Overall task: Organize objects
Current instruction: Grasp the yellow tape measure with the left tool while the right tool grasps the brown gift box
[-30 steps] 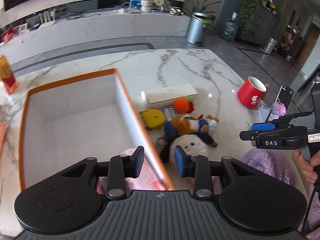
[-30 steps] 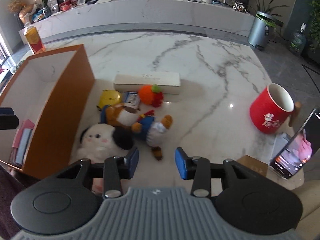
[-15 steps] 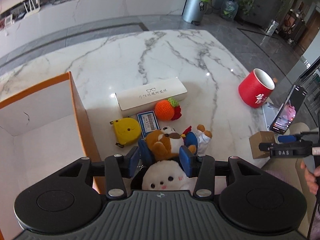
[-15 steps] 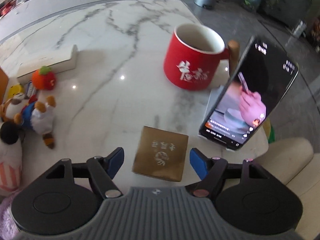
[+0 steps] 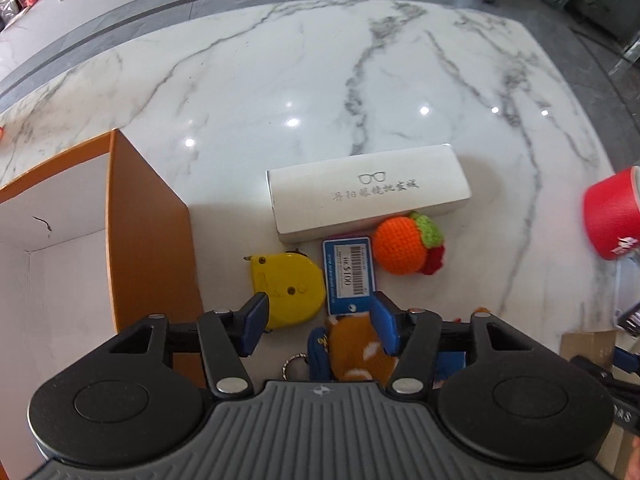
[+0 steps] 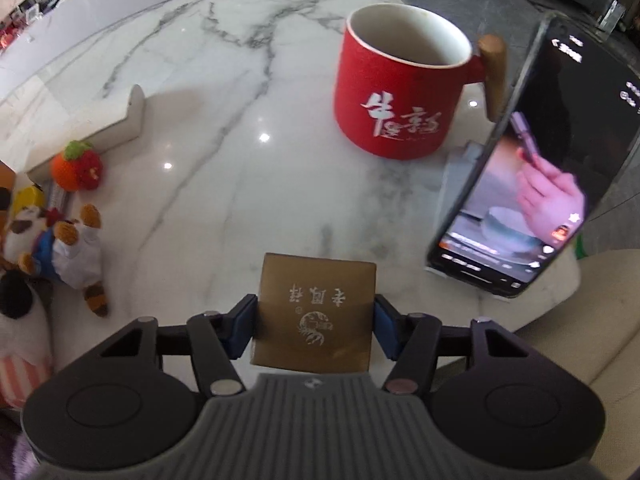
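Jaws of the right gripper (image 6: 316, 328) stood on either side of a small brown box (image 6: 316, 312), the blue pads touching or nearly touching its 2 sides, so I judged it gripped or about to be. That box sat near the table's front edge, just before a red mug (image 6: 400, 96) and a propped phone (image 6: 532, 160) playing a video, which probably made it the easiest piece for this hand to take.

Jaws of the left gripper (image 5: 320, 322) were spread apart and held nothing. They hung low over a brown plush toy (image 5: 352, 348), with the right pad against the toy's side and the left pad above a yellow tape measure (image 5: 288, 288). That stance suggested the toy was the next thing to grasp.

Other loose pieces lay bunched together on the marble table (image 5: 320, 80): a white glasses box (image 5: 368, 192), a blue price tag (image 5: 350, 274) and an orange knitted ball (image 5: 404, 246). Just left of them stood an orange storage box (image 5: 148, 220), open at the top with a white lining, apparently the place meant to receive everything.
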The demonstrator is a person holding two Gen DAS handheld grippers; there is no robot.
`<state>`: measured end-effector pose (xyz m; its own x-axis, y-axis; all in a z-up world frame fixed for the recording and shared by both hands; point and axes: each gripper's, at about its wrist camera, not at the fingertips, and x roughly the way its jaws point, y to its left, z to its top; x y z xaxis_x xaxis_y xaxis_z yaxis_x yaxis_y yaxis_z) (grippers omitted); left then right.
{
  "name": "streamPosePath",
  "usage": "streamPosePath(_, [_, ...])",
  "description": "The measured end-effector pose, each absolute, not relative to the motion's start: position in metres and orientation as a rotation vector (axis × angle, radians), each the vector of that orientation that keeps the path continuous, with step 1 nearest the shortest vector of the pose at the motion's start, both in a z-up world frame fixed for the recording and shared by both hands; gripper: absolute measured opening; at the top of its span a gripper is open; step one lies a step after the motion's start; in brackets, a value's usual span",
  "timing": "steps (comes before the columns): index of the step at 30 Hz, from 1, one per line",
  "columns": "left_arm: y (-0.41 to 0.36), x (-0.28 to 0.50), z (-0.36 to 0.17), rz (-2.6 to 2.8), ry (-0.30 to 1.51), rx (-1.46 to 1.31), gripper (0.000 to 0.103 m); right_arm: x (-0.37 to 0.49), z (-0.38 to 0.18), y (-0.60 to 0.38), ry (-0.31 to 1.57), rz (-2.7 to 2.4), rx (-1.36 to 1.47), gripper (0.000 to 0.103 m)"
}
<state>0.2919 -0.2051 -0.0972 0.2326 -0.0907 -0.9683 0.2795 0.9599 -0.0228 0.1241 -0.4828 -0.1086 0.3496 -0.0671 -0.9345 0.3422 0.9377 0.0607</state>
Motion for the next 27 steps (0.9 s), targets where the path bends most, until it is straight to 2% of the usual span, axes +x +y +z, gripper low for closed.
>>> streamPosePath(15, [-0.201,0.315,-0.137,-0.143,1.402,0.157,0.07,0.151,-0.11,-0.448,1.134,-0.118,0.226,0.064])
streamPosePath(19, [-0.198,0.314,-0.142,-0.142,1.401,0.148,0.065,0.148,-0.107,-0.452,1.135,-0.125,0.226,0.071])
streamPosePath(20, [-0.198,0.313,-0.141,-0.148,1.396,0.146,0.059,0.147,-0.107,-0.453,1.139,-0.124,0.231,0.072])
streamPosePath(21, [-0.198,0.313,-0.141,-0.148,1.391,0.147,0.058,0.147,-0.107,-0.454,1.144,-0.122,0.236,0.073])
streamPosePath(25, [-0.194,0.308,-0.139,-0.157,1.372,0.136,0.058,0.147,-0.112,-0.453,1.165,-0.124,0.244,0.073])
streamPosePath(27, [-0.193,0.304,-0.135,-0.17,1.348,0.134,0.058,0.147,-0.115,-0.452,1.171,-0.124,0.257,0.069])
